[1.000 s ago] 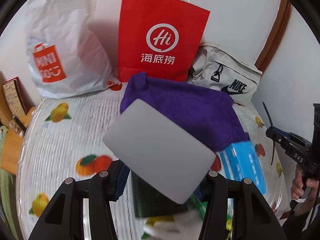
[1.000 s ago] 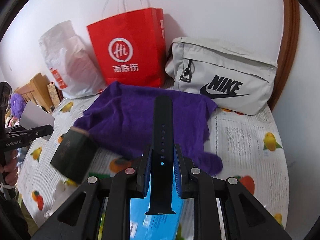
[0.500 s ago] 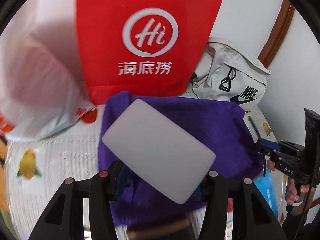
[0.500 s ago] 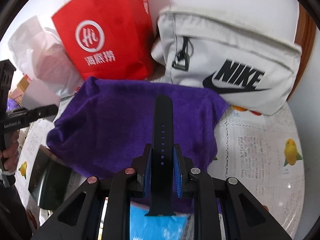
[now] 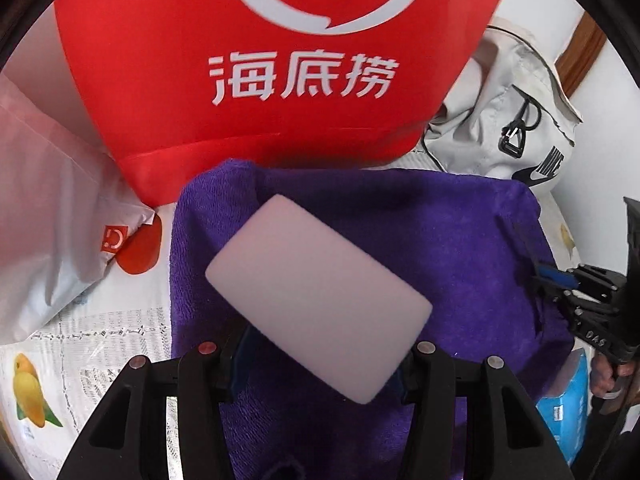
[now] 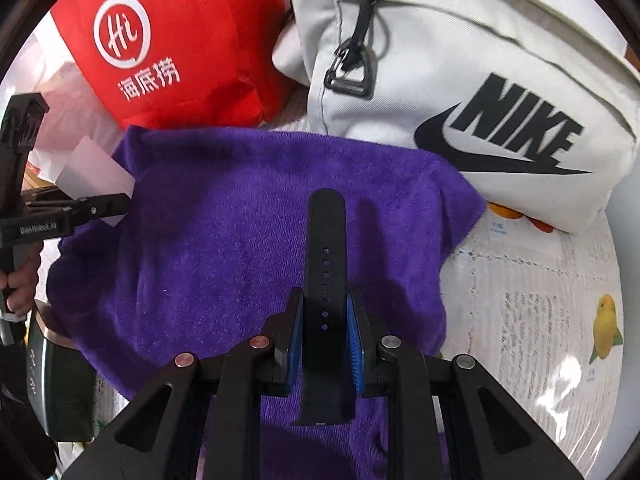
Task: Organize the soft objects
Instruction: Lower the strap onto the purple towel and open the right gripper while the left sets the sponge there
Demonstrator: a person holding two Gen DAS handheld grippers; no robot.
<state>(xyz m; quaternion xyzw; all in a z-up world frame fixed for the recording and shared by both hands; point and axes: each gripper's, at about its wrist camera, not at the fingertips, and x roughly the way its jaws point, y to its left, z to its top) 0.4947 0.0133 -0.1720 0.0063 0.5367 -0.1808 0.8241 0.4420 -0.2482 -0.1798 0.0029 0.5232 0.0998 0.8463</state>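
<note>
My left gripper is shut on a white sponge block, held above a purple towel spread on the table. My right gripper is shut on a black watch strap that points forward over the same purple towel. The left gripper with the white block shows at the left edge of the right wrist view. The right gripper shows at the right edge of the left wrist view.
A red paper bag stands just behind the towel, a white plastic bag to its left, a grey Nike bag to its right. A blue packet and a dark box lie near the towel's front. The tablecloth has fruit prints.
Both grippers have moved forward toward the bags, over the purple towel. Each keeps its hold, the left on the white block, the right on the strap.
</note>
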